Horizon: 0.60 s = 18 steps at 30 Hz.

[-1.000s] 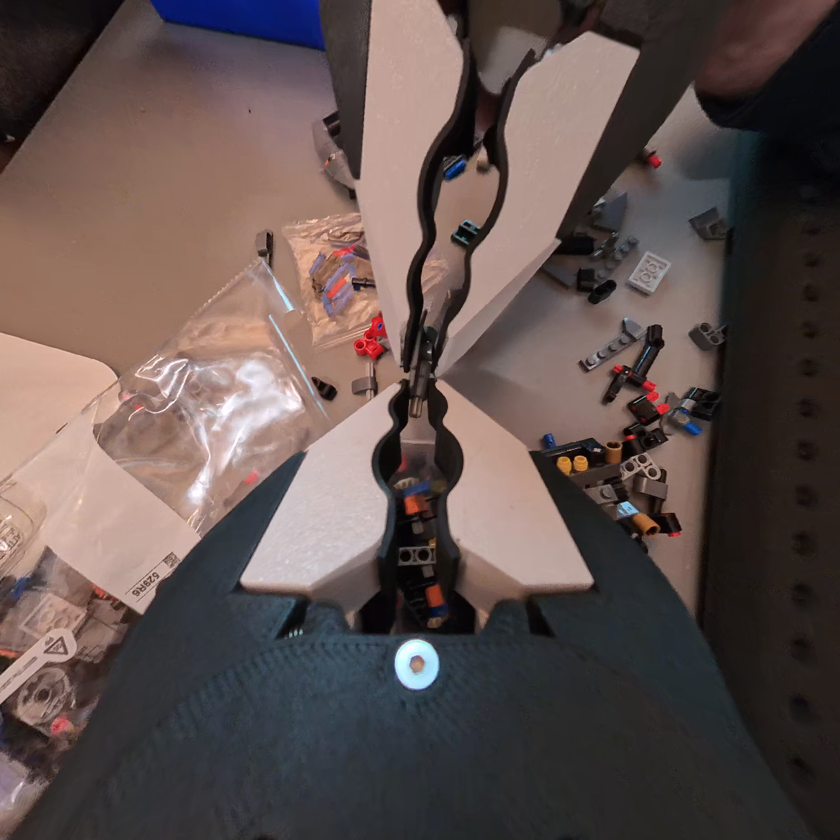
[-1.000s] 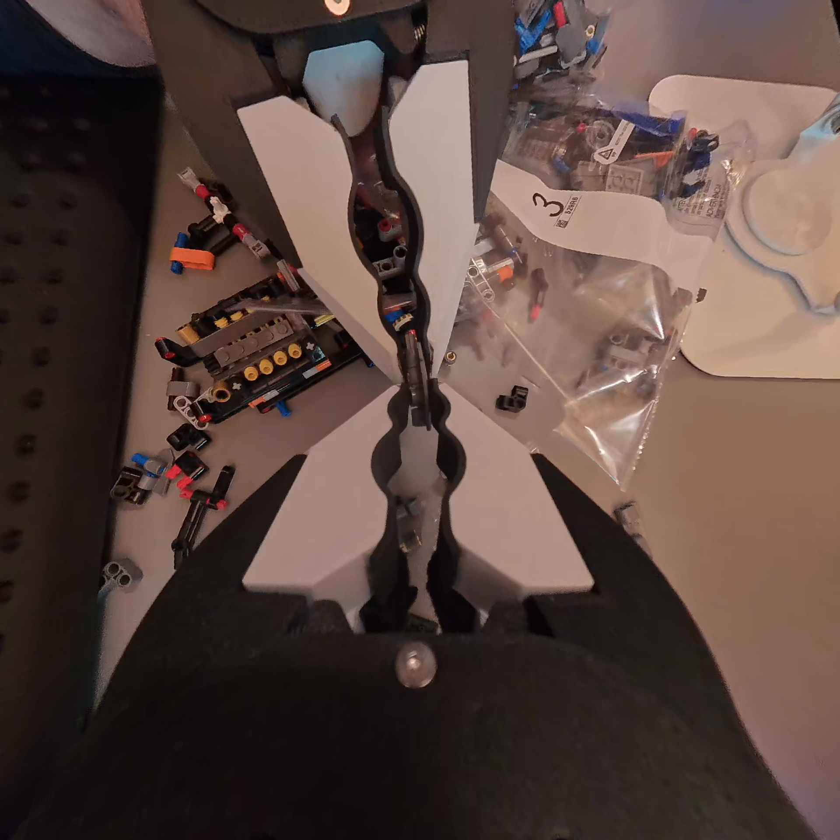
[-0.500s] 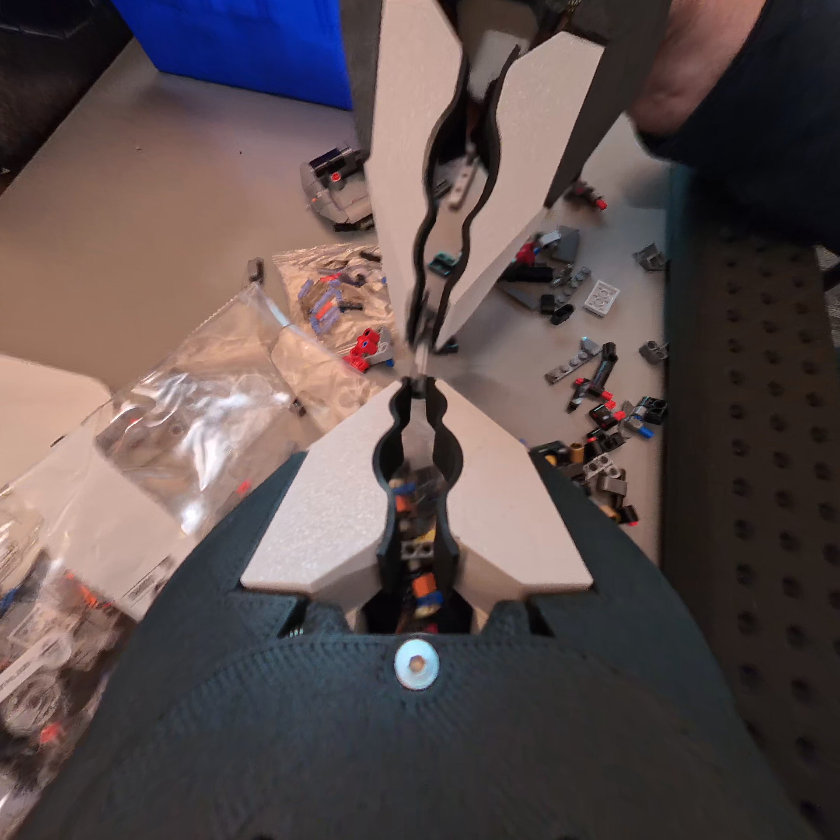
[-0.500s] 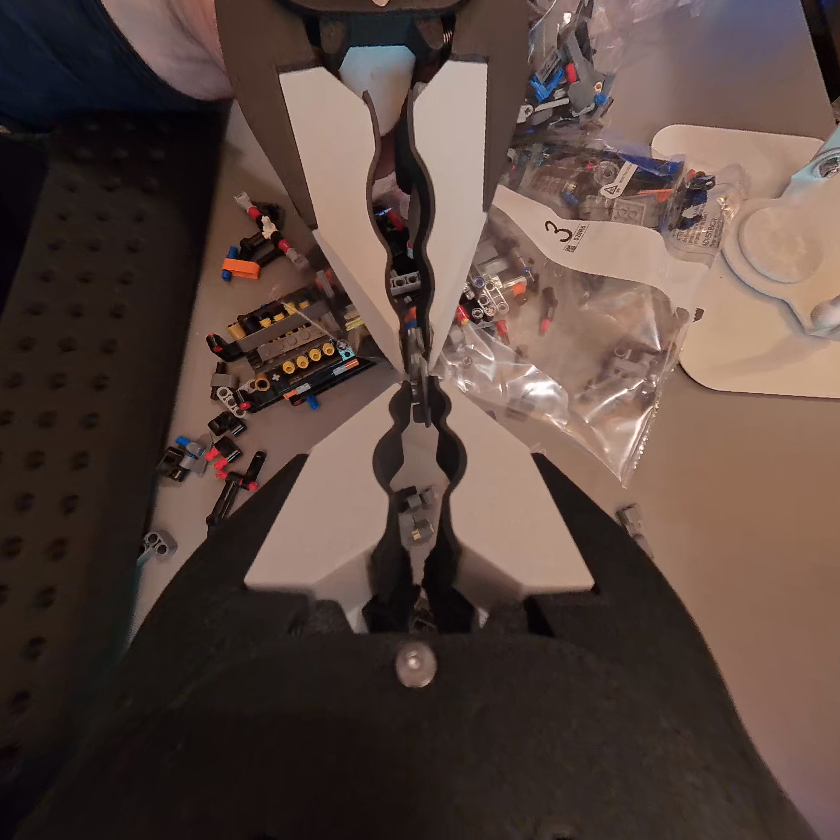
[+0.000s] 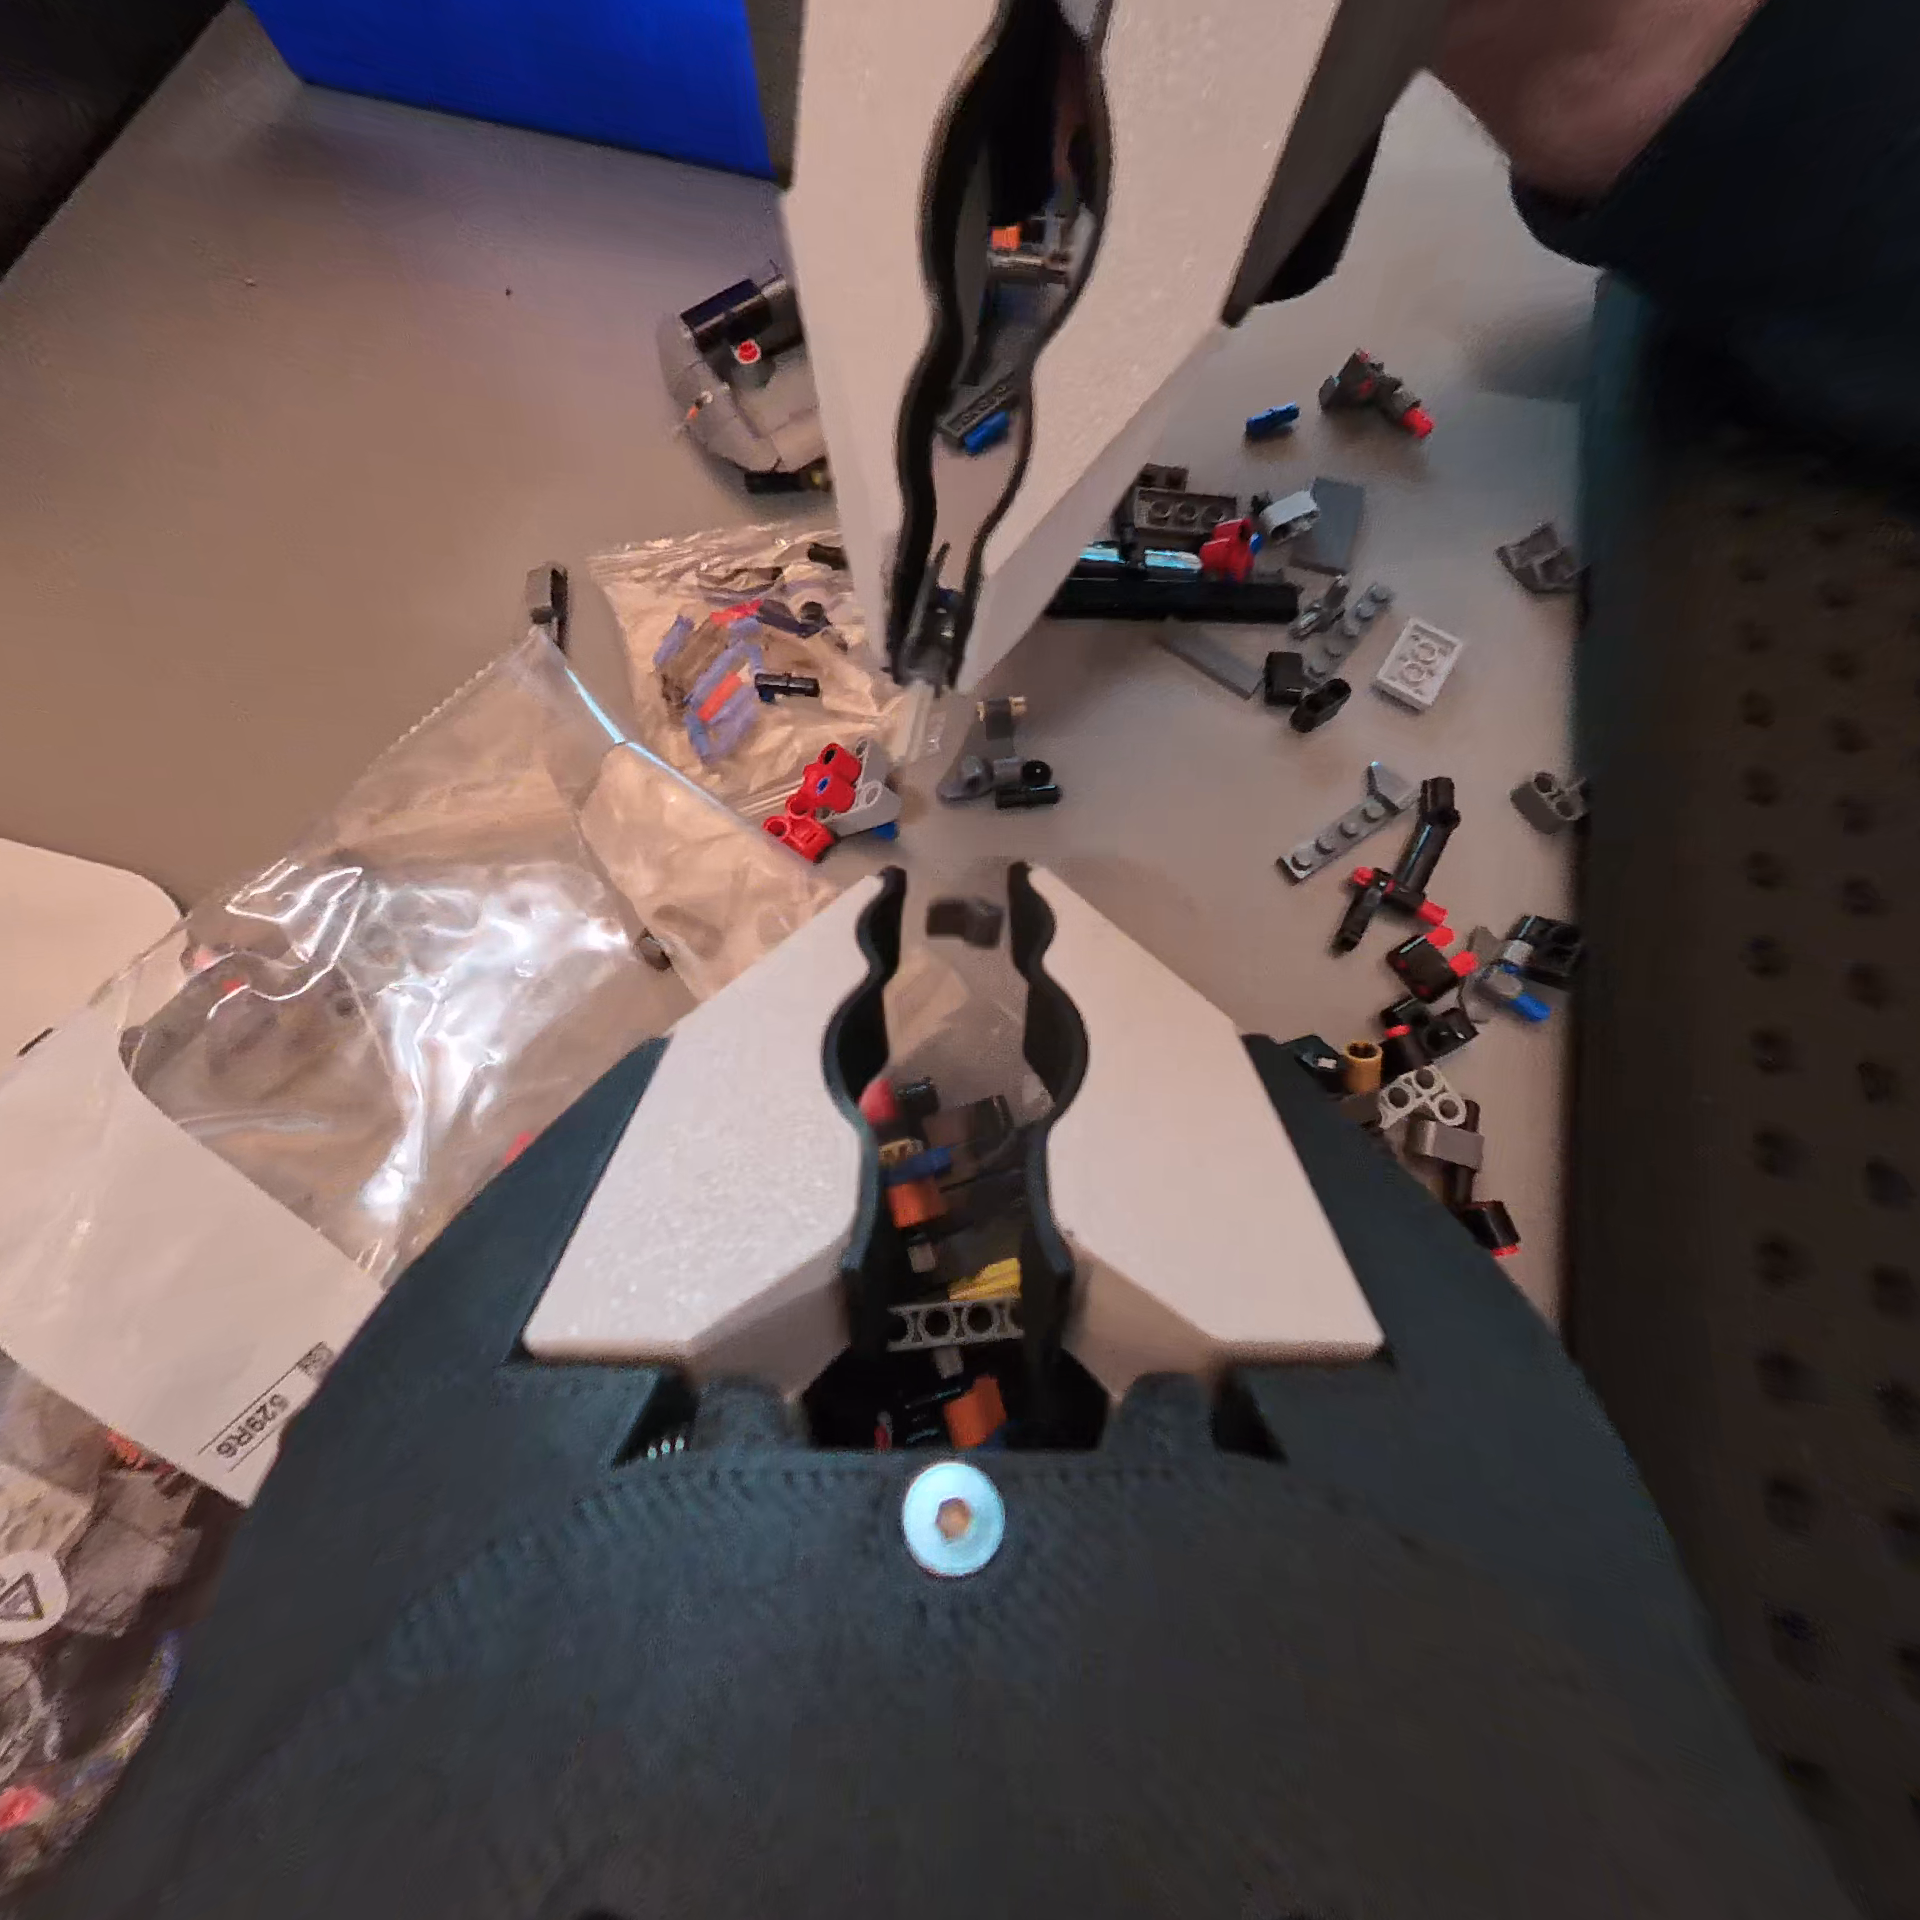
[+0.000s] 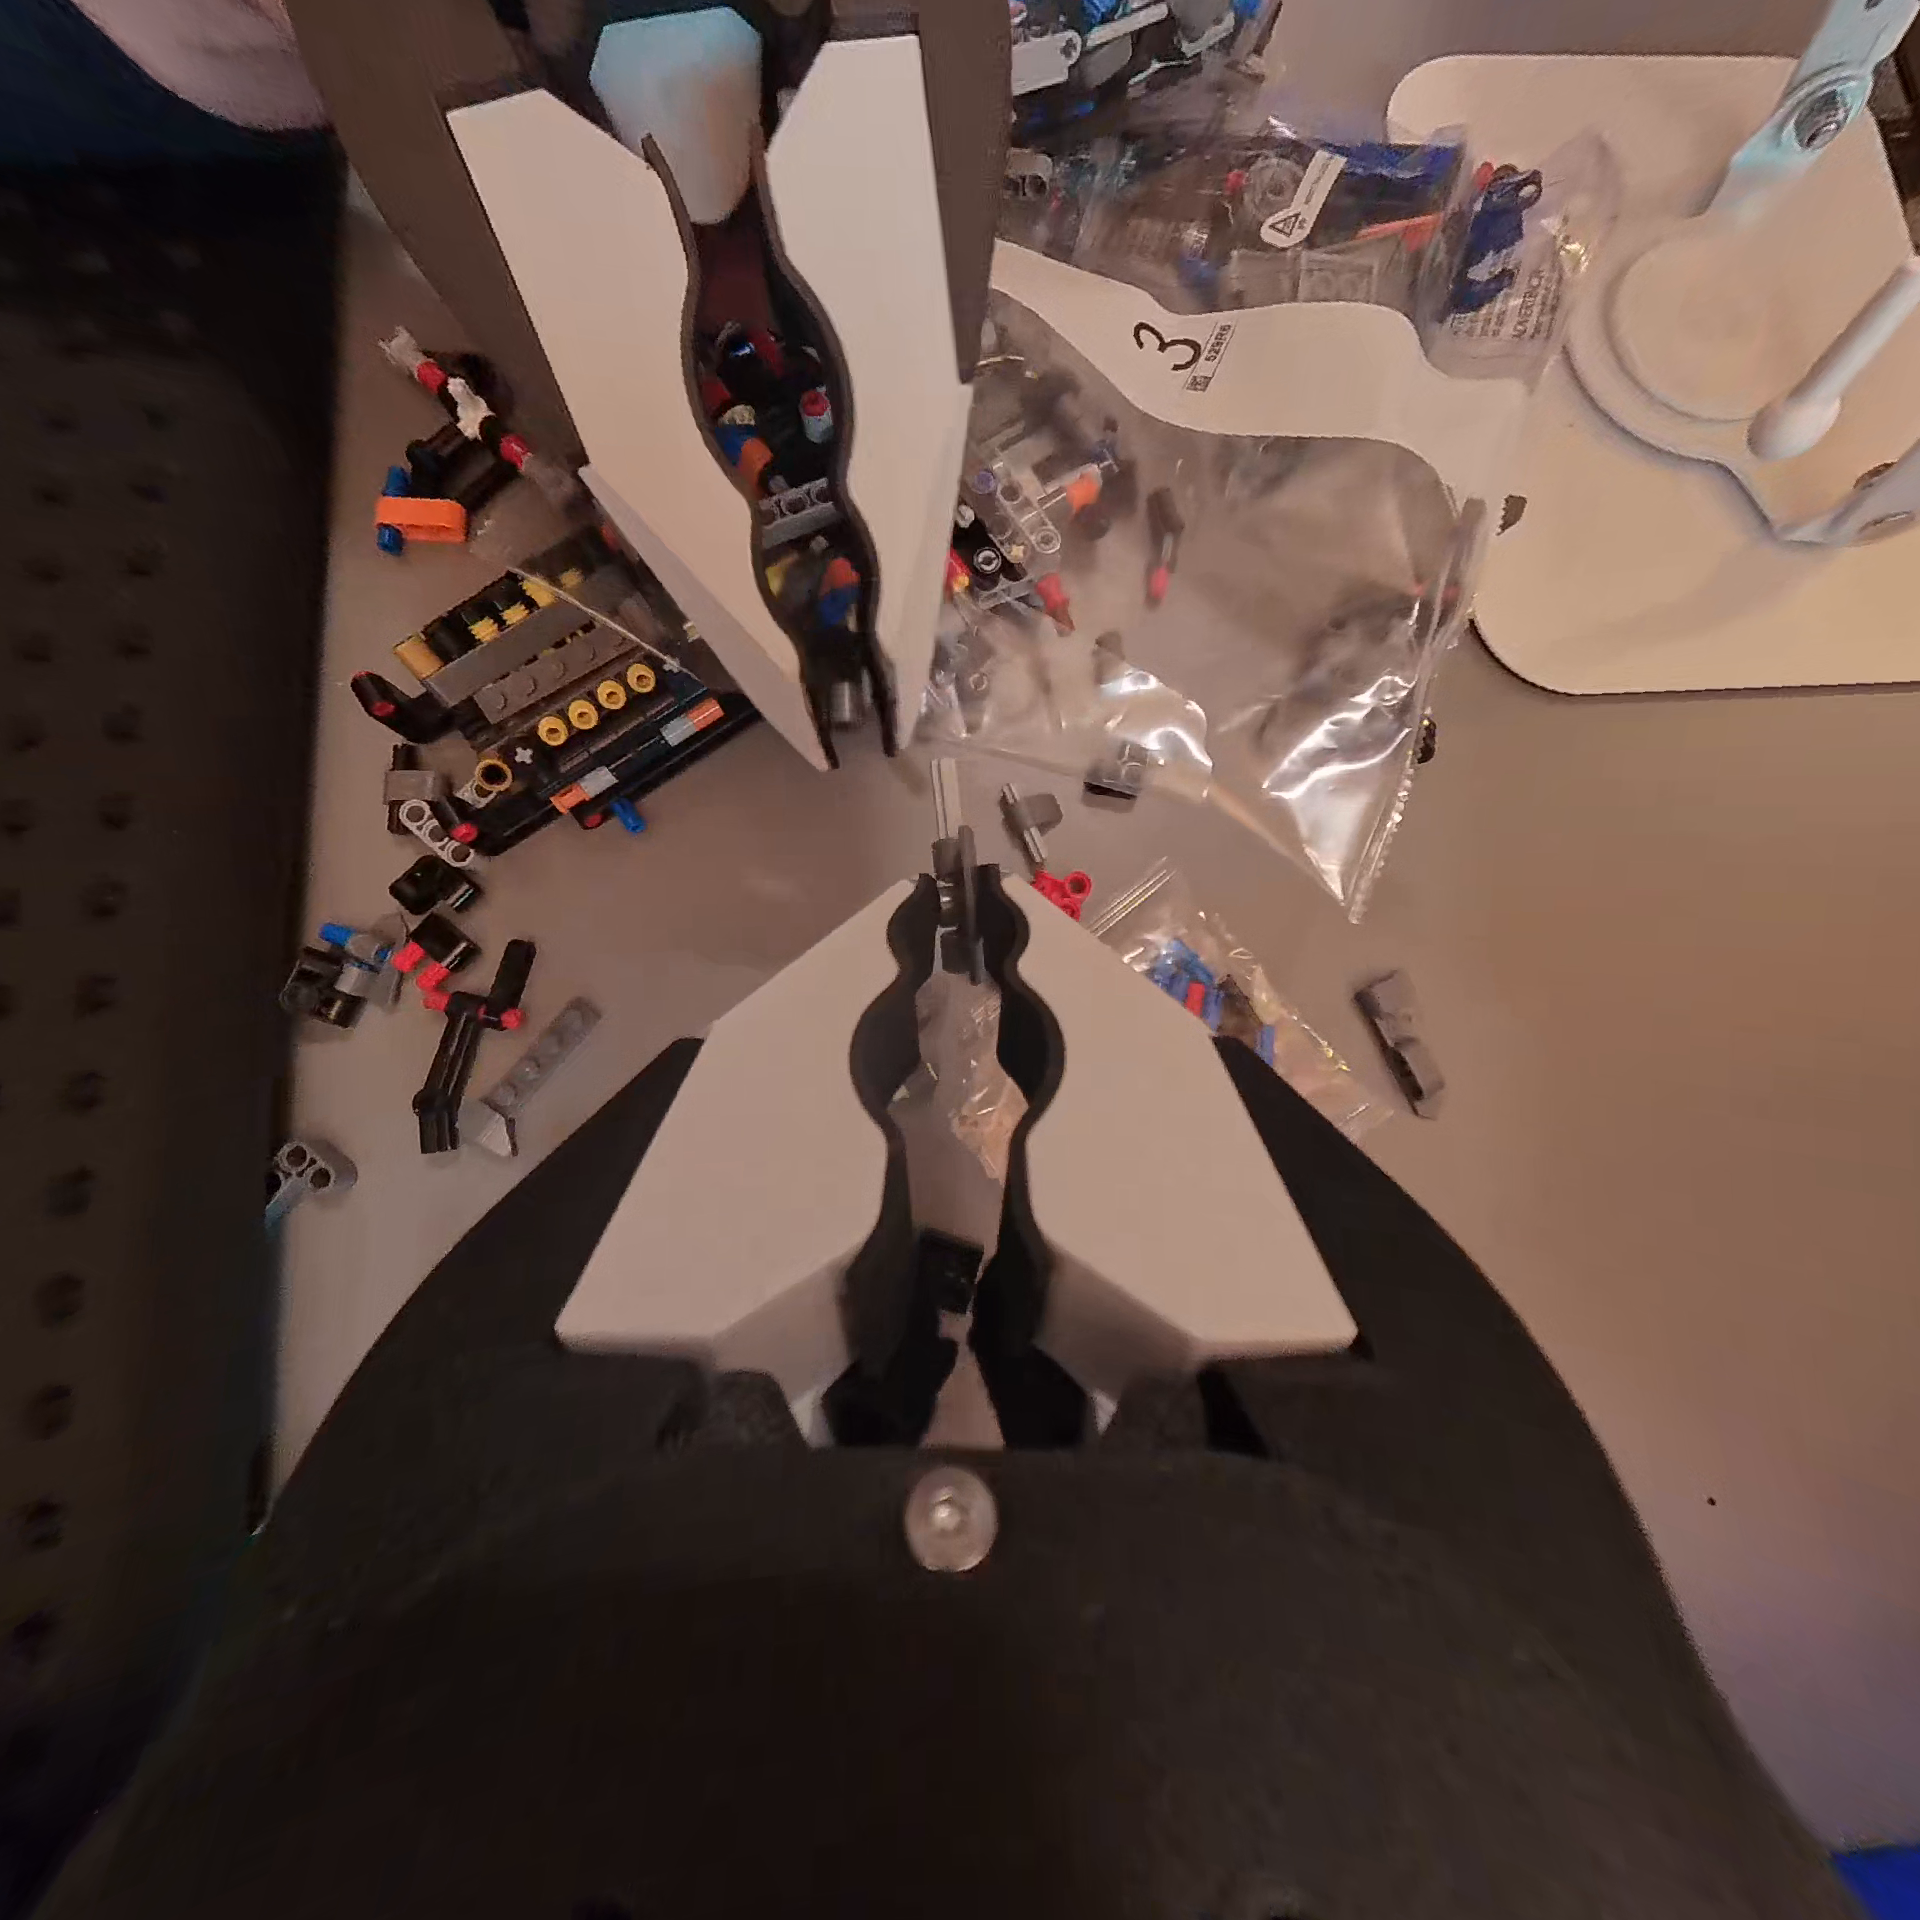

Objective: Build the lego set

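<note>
A: Where is there room on the counter (image 5: 260, 436)?

B: The far left in the left wrist view is bare grey surface; a gripper could pass there; the blue bin (image 5: 520, 73) closes off its far edge.

A: And the middle?

B: Crowded; clear plastic bags (image 6: 1195, 644) spread on one side, loose bricks (image 5: 1403, 883) scattered on the other; a partly built model (image 6: 561, 686) sits beside the black perforated mat (image 6: 125, 831).

A: Between the two grippers?

B: A small open patch, with a few stray pieces; the white stand base (image 6: 1662, 520) blocks the far right in the right wrist view.
</note>
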Available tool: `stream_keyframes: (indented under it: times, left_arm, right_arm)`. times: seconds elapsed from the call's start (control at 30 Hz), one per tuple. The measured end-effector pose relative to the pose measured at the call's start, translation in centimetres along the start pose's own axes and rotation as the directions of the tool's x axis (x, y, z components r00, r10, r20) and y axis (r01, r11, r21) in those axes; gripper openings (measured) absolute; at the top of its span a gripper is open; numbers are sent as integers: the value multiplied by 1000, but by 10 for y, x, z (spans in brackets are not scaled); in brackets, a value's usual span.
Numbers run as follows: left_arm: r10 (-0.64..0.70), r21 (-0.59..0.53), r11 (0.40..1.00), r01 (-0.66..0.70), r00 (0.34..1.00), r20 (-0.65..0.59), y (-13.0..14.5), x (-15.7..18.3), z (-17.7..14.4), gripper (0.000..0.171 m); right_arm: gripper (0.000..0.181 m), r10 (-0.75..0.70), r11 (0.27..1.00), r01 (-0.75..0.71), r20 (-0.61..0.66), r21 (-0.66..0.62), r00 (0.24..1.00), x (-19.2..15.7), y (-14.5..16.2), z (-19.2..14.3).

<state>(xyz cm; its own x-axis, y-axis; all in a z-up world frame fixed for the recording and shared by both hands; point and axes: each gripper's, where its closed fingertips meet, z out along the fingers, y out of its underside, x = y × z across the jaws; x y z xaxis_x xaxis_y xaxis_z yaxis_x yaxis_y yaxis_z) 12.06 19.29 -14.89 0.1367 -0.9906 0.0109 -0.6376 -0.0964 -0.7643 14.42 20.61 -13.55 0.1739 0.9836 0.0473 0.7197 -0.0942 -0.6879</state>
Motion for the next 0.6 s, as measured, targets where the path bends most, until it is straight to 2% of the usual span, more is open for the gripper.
stream_keyframes:
  times: [0.2,0.33,0.43,0.6]
  left_arm:
    - [19,28,999,-19,1000,21,-7,0,0,25]
    - [51,33,998,-52,998,22,-10,4,0,18]
    - [53,51,997,-55,998,33,-12,3,-1,3]
    - [50,63,997,-51,999,22,-14,4,-4,2]
  right_arm:
    - [6,-32,999,32,33,6,999,-9,-4,6]
    - [5,-51,999,51,39,5,998,-13,-7,10]
    - [5,-64,998,64,41,7,997,-16,-9,12]
    - [6,-83,996,83,29,21,996,-16,-12,11]
